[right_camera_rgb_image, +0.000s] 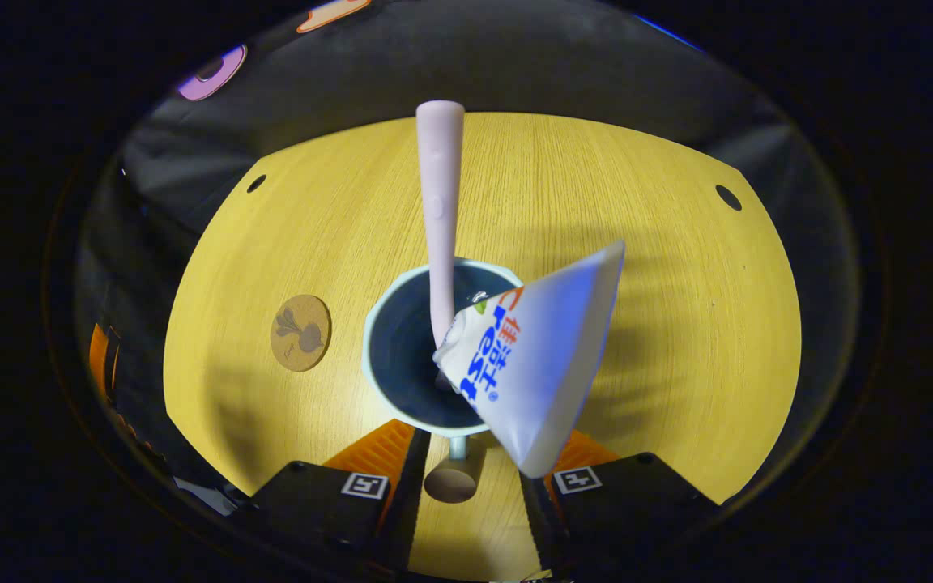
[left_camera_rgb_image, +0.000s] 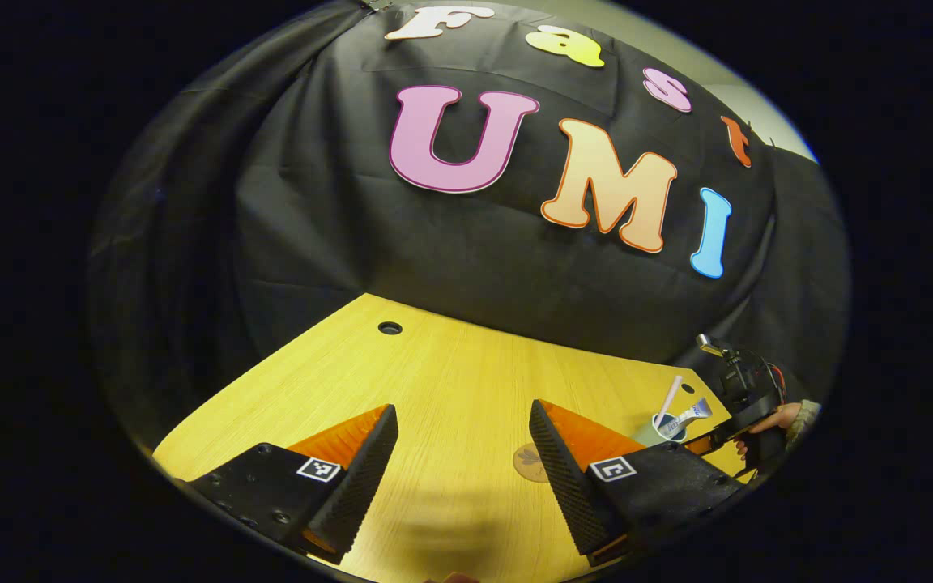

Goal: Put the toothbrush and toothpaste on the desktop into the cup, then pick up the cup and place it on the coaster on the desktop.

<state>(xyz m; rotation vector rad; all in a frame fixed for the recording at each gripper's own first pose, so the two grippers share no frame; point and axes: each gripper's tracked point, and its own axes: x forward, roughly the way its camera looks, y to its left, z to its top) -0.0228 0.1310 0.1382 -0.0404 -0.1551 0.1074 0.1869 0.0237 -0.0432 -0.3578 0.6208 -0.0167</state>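
Right gripper view looks down on one cup point(right_camera_rgb_image: 402, 356) standing on the tabletop point(right_camera_rgb_image: 677, 324), with one toothbrush point(right_camera_rgb_image: 440, 202) and one toothpaste tube point(right_camera_rgb_image: 539, 356) leaning in it, and one round coaster point(right_camera_rgb_image: 301, 332) lying apart to its left. Right tool point(right_camera_rgb_image: 466, 494) hovers over the cup's near side, its fingers spread to either side of the cup's handle point(right_camera_rgb_image: 457, 447), touching nothing that can be seen. Left gripper view shows the left tool point(left_camera_rgb_image: 462, 470) low over the tabletop, wide open and empty, the coaster just past its fingers, and a hand point(left_camera_rgb_image: 766, 425) holding the other tool by the cup at the far right.
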